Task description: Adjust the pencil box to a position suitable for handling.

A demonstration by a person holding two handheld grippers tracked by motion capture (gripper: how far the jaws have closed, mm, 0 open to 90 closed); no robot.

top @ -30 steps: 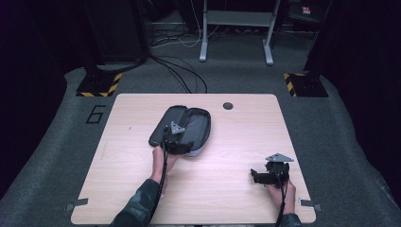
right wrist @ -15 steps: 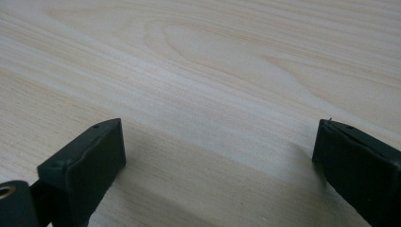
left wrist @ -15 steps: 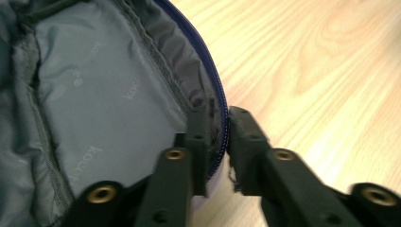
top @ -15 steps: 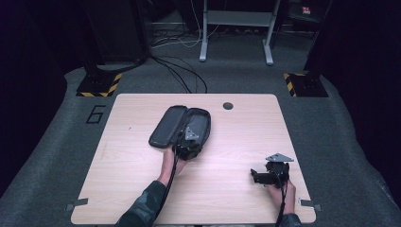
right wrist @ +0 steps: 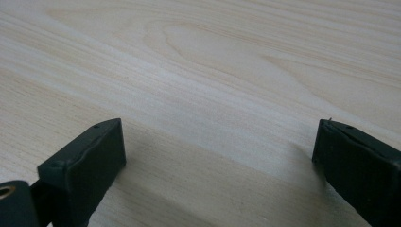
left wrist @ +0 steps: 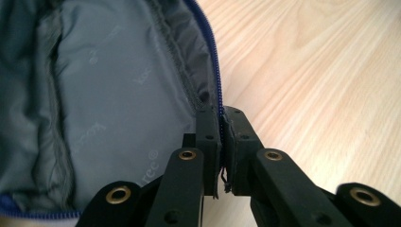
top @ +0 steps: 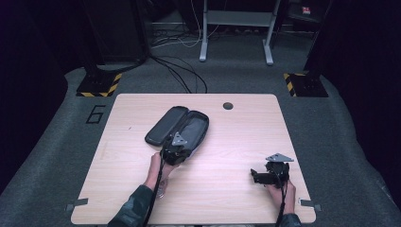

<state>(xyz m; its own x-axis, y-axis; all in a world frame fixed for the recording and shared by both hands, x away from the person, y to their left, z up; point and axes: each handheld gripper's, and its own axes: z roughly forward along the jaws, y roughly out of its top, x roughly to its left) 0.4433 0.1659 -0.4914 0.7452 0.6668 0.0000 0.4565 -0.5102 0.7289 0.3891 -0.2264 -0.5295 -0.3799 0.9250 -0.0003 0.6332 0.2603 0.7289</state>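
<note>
Case: a dark zip case [top: 178, 128] lies opened flat on the bench [top: 236, 142], left of the middle, lid half thrown to the left so the grey lining [left wrist: 108, 85] faces up.
Left gripper: the left gripper [left wrist: 221, 142] sits at the near edge of the right half, jaws pinched together on the case's rim along the blue zip [left wrist: 215, 61]; they have just been closing, with the rim between them.
Why there: the rim by the zip is a thin fold of fabric, likely the easiest place to get a firm hold for lifting or folding that half (my guess).
Right gripper: the right gripper [top: 270, 174] rests low over bare wood near the front right, jaws wide with nothing between them, well apart from the case.
Why apart: it appears parked clear of the left hand's work.
</note>
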